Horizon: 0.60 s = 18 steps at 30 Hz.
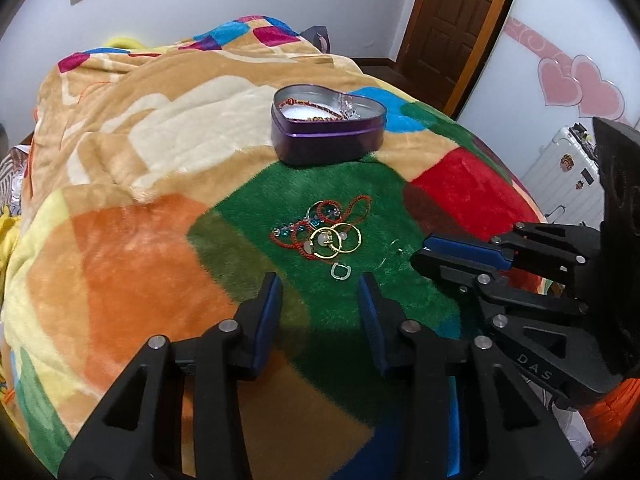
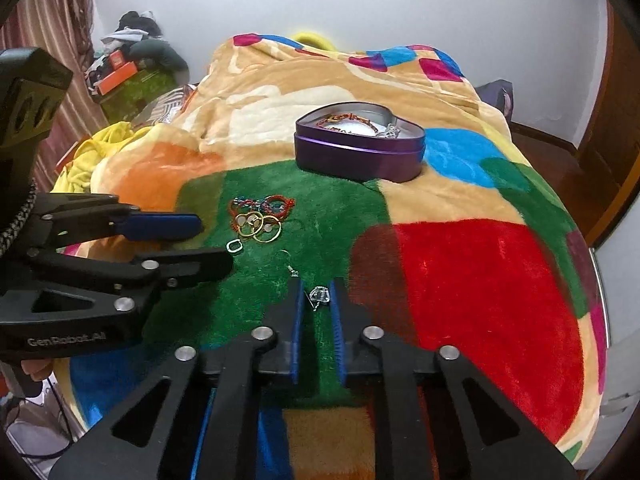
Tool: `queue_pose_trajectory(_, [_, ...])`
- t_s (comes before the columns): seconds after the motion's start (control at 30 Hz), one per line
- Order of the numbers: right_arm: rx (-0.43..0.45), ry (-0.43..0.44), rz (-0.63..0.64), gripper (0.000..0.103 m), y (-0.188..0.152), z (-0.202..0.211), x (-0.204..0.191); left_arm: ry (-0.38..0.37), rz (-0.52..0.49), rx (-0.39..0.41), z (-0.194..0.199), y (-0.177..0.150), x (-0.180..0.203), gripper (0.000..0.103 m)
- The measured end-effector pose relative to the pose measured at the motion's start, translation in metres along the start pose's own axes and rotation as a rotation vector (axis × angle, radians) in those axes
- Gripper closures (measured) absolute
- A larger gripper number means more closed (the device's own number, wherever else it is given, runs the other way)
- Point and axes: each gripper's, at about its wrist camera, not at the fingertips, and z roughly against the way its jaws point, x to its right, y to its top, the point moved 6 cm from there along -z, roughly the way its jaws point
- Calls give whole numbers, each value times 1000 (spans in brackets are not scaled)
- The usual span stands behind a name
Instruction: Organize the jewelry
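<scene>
A purple heart-shaped tin (image 1: 328, 136) (image 2: 360, 156) stands open on the blanket with a red bracelet and silver pieces inside. A pile of red cord bracelets and gold rings (image 1: 326, 226) (image 2: 258, 216) lies on the green patch, with a small silver ring (image 1: 341, 271) (image 2: 235, 246) beside it. My left gripper (image 1: 320, 292) is open and empty, just short of the pile. My right gripper (image 2: 316, 300) is open, its fingers on either side of a silver earring (image 2: 318, 295); a second silver earring (image 2: 289, 264) lies just ahead. In the left wrist view the right gripper (image 1: 424, 254) shows side-on.
A multicoloured plush blanket (image 1: 160, 240) (image 2: 480, 272) covers the bed. A white suitcase (image 1: 560, 168) and a brown door (image 1: 448, 20) are to the right. Clothes and boxes (image 2: 128, 68) lie by the curtain on the left.
</scene>
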Motion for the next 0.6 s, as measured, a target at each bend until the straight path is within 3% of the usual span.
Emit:
queue_pose_trajectory(0.27, [21,0,-11,94,4,6,3,-23,1,3,-7,4,3,81])
queue_pose_trajectory(0.37, [28,-3,-17,94,6,7,6,-30,-4,5,-9,4,5,94])
queue_pose_trajectory(0.6, [54,-12,-32,94,15,14,11,-34,2,17,-3,5,4,95])
